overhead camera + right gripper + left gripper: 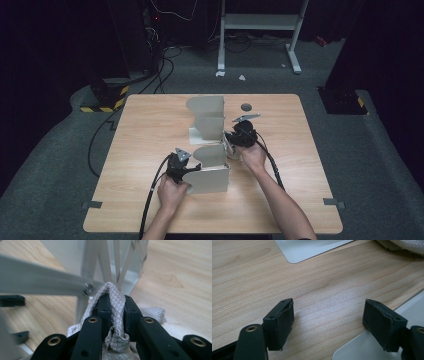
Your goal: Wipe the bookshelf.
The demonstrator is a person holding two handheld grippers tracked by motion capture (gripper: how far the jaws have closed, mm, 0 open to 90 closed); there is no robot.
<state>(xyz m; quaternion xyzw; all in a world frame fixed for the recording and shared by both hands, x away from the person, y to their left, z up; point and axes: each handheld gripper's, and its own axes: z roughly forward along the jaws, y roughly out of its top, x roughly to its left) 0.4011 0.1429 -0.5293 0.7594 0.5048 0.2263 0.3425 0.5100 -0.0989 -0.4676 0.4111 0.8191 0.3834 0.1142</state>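
Your right claw point(113, 305) pinches a fold of quilted grey cloth point(113, 293) beside the metal rack point(207, 120). Your left claw point(328, 325) stands spread over bare tabletop point(324, 285), the rack's white base plate point(359, 350) at its 5 o'clock.

Upright grey panels point(207, 117) amid bare table point(150, 130)

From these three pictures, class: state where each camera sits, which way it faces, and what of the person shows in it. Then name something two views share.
High view: above the person's side, facing forward and down on the table; both forearms and hands show.
Left gripper view: rides the left gripper, facing the tabletop between open jaws.
Right gripper view: rides the right gripper, facing the metal rack, jaws pinching a quilted cloth.
Shared: both gripper views show the cloth.
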